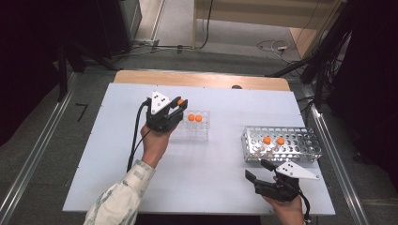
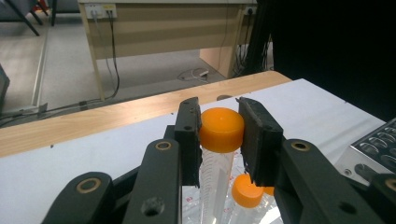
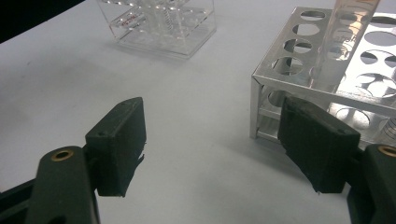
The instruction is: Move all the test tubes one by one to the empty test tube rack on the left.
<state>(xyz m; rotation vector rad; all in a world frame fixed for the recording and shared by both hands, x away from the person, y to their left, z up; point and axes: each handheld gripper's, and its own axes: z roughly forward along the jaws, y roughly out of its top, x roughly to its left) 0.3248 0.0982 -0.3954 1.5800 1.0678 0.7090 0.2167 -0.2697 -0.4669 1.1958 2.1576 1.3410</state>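
One orange-capped tube is gripped at its cap by the left gripper, above the clear rack, whose slot is seemingly hidden. The right gripper is held wide open beside the metal rack.

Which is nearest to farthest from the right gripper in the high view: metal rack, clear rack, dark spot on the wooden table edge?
From the right gripper:
1. Metal rack, just beyond it.
2. Clear rack, mid-table, toward the left gripper.
3. Dark spot, far wooden edge.
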